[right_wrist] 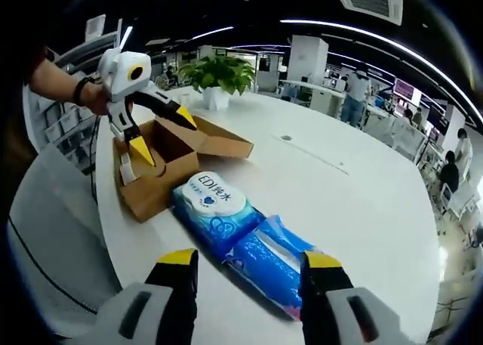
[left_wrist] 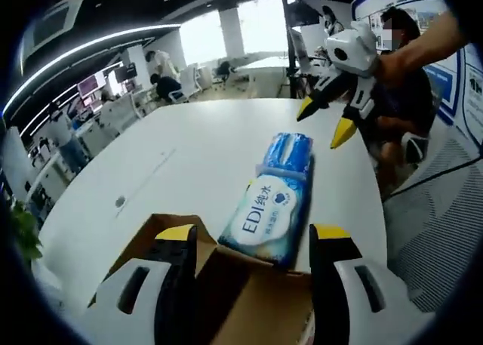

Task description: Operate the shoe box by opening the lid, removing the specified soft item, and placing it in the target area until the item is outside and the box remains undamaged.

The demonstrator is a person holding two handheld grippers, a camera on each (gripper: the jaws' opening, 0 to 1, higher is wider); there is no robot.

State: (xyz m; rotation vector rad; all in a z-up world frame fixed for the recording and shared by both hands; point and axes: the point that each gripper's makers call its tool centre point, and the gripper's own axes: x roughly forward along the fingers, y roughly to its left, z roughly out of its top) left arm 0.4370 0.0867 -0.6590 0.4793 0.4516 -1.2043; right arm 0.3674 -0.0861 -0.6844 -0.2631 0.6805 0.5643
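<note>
Both wet-wipe packs [right_wrist: 245, 235] lie flat on the white desk [right_wrist: 355, 194], center frame in the right gripper view, one touching the open cardboard shoe box [right_wrist: 162, 160] at upper left. The right hand-held gripper [right_wrist: 249, 273] hangs spread and empty above the nearer pack. The left hand-held gripper [left_wrist: 253, 243] is wide open too, over the box edge, with a potted plant [right_wrist: 219, 73] behind.
</note>
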